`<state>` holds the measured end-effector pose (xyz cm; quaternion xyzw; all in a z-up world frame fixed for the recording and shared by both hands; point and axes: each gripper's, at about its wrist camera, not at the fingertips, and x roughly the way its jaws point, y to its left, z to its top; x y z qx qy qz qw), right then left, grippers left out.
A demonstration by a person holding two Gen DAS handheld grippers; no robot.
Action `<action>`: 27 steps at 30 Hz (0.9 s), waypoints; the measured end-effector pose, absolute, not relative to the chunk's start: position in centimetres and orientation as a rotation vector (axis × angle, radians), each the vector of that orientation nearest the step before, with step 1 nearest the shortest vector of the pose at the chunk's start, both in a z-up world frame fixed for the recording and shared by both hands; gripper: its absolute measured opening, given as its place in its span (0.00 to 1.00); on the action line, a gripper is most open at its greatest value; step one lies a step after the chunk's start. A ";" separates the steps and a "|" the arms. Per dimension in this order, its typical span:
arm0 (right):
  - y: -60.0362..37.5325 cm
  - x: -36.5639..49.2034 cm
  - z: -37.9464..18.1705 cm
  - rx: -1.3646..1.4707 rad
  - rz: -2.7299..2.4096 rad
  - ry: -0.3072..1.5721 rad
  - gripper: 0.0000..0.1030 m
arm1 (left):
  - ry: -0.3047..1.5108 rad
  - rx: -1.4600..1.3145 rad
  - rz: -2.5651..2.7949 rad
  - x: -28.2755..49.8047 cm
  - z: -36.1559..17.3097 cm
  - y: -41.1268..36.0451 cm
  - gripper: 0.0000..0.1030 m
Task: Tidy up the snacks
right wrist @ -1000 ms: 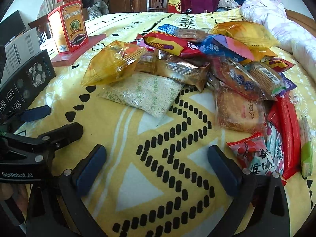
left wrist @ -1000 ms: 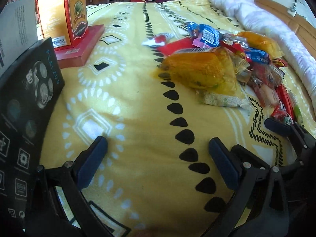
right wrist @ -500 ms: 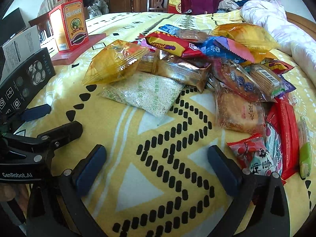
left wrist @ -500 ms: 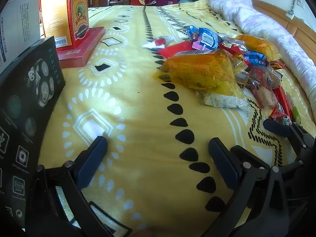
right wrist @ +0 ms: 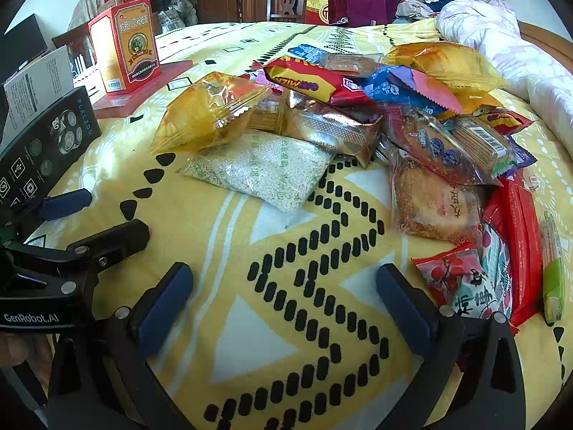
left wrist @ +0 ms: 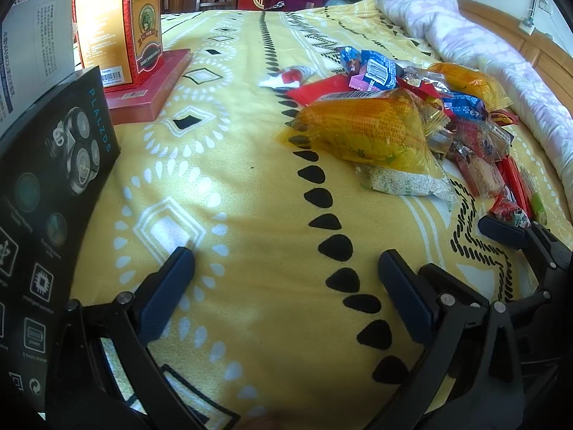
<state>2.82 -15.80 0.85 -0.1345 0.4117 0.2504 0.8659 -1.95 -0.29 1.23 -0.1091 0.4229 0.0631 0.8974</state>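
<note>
A heap of snack packets lies on a yellow patterned bedspread (right wrist: 229,236). At its near left are a puffy yellow bag (right wrist: 207,113) and a flat pale sesame packet (right wrist: 265,168); the same yellow bag (left wrist: 361,129) shows in the left wrist view. A red chocolate wrapper (right wrist: 308,84), a pastry packet (right wrist: 433,204) and a red candy packet (right wrist: 454,276) lie further right. My right gripper (right wrist: 284,299) is open over bare spread, short of the heap. My left gripper (left wrist: 283,286) is open too, left of the snacks, empty.
A black shaver box (left wrist: 46,193) leans at the left edge. A red-and-orange carton (left wrist: 118,25) stands on a flat red box (left wrist: 154,86) at the back left. A rolled pale quilt (left wrist: 480,50) runs along the right. Chairs and clothes crowd the far end.
Both grippers have crept slightly forward; the snacks and boxes look a little nearer. The jaws stay open and no packet has moved.
</note>
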 end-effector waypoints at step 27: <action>-16.1 2.8 0.8 -0.265 0.532 0.865 1.00 | 0.902 -0.373 0.136 -0.6 4.2 0.4 0.98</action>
